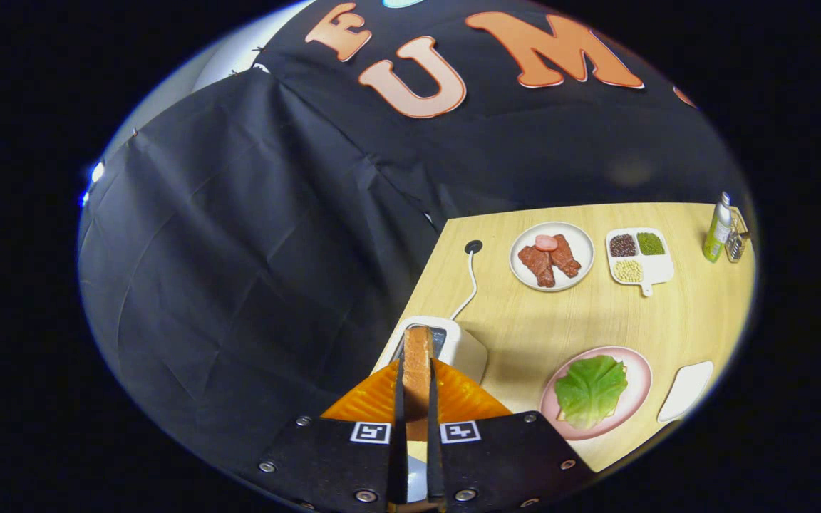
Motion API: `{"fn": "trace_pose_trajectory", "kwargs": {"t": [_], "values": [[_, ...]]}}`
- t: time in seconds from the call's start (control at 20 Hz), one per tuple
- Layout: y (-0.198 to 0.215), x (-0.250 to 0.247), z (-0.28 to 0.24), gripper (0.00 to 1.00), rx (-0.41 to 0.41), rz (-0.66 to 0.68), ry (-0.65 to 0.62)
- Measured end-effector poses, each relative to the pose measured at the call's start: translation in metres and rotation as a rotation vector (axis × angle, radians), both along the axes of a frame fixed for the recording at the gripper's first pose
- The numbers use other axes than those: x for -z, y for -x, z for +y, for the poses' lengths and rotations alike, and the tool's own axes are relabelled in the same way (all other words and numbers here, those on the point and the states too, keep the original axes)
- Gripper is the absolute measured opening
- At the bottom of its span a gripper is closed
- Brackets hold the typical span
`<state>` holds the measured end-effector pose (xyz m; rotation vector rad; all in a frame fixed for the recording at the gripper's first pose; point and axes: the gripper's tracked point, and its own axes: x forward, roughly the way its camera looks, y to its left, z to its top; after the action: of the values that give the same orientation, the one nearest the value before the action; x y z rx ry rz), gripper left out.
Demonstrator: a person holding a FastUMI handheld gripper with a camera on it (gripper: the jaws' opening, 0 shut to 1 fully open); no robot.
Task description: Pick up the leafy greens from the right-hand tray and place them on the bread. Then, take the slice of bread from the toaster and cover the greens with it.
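Note:
My gripper (416,374) is shut on a toasted slice of bread (417,345), held edge-on between both fingers. The slice is just above the slot of the white toaster (466,350), which stands at the table's left edge right ahead of the fingers. To the right of the toaster, a green leaf of lettuce (591,388) lies flat on a pink plate (640,370). It covers whatever is under it, apart from a pale edge at its near side.
A white tray (686,390) lies right of the pink plate. Farther back are a white plate of meat pieces (551,256), a divided dish of beans (638,258), a green bottle (718,229) and the toaster's cable (472,279). The wooden table (524,320) lies between them.

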<state>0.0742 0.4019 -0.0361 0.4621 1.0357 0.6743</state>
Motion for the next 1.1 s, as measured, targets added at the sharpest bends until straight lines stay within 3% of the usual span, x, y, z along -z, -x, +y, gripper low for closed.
{"fn": "trace_pose_trajectory", "kwargs": {"t": [0.6,1.1], "values": [[0.000,0.063,-0.084,0.11,0.121,0.092,-0.155],[0.001,0.140,-0.128,0.11,0.193,0.170,-0.194]]}}
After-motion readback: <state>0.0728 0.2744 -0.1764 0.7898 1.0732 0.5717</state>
